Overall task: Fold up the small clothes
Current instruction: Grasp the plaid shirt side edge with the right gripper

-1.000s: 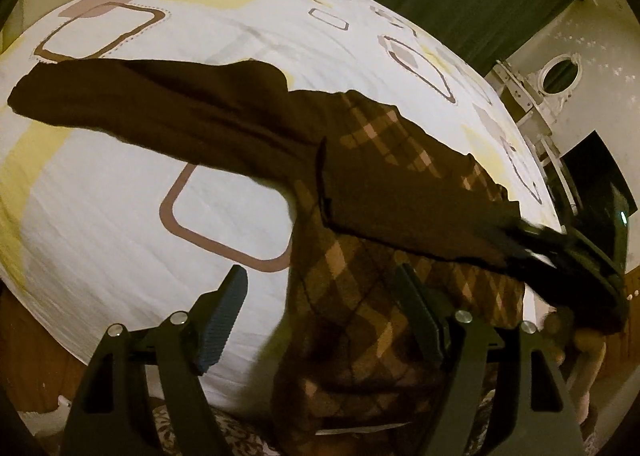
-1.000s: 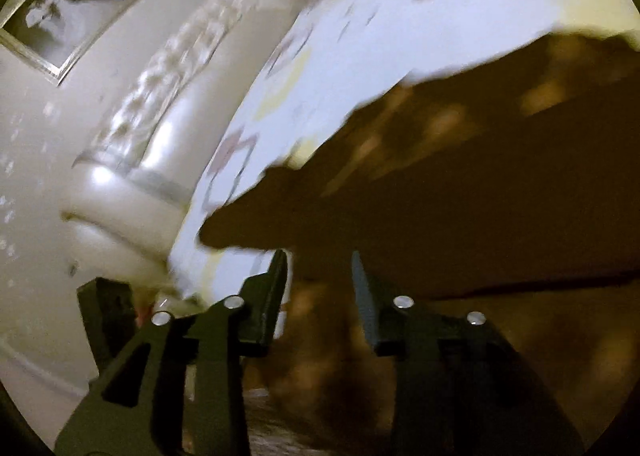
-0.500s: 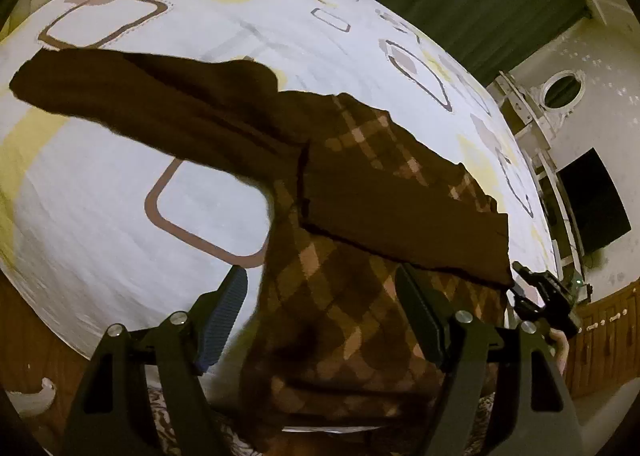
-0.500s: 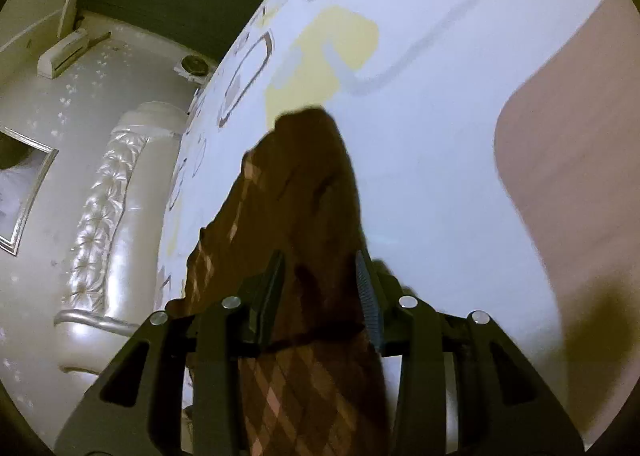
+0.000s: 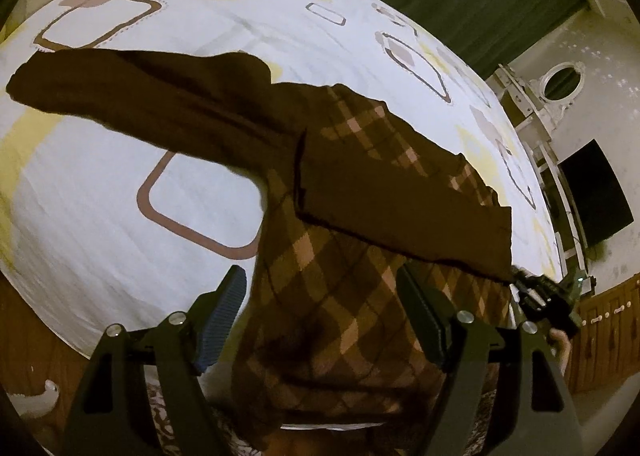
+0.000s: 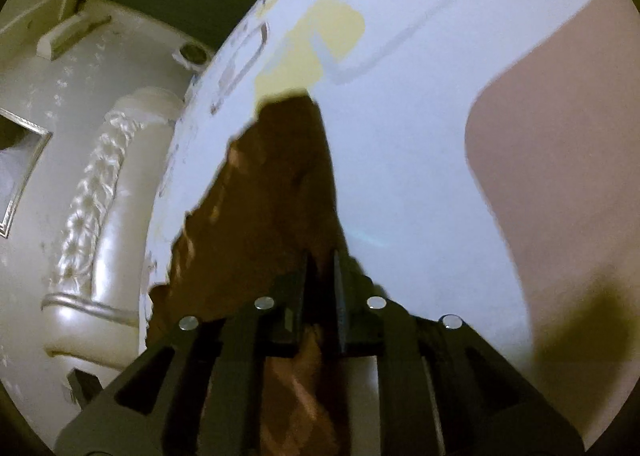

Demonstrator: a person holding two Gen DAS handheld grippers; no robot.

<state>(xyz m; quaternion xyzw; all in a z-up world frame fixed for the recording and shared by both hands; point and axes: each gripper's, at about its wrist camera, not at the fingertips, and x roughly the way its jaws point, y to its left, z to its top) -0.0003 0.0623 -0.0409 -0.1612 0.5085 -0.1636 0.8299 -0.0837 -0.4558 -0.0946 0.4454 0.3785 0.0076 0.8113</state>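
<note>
Left wrist view: one brown checked sweater (image 5: 344, 256) lies on the bed (image 5: 200, 191), its bottom hanging over the near edge. The left tool (image 5: 320, 320) stands wide apart, holding nothing. Lots of free sheet lies to the left.

Right wrist view: the right tool (image 6: 321, 276) has just been closing and pinches the sweater's edge (image 6: 288, 183), with free sheet to the right.

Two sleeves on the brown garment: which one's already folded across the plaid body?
The sleeve by the right gripper: this folded sleeve lies across the plaid body. The other sleeve stretches out over the bedsheet.
</note>
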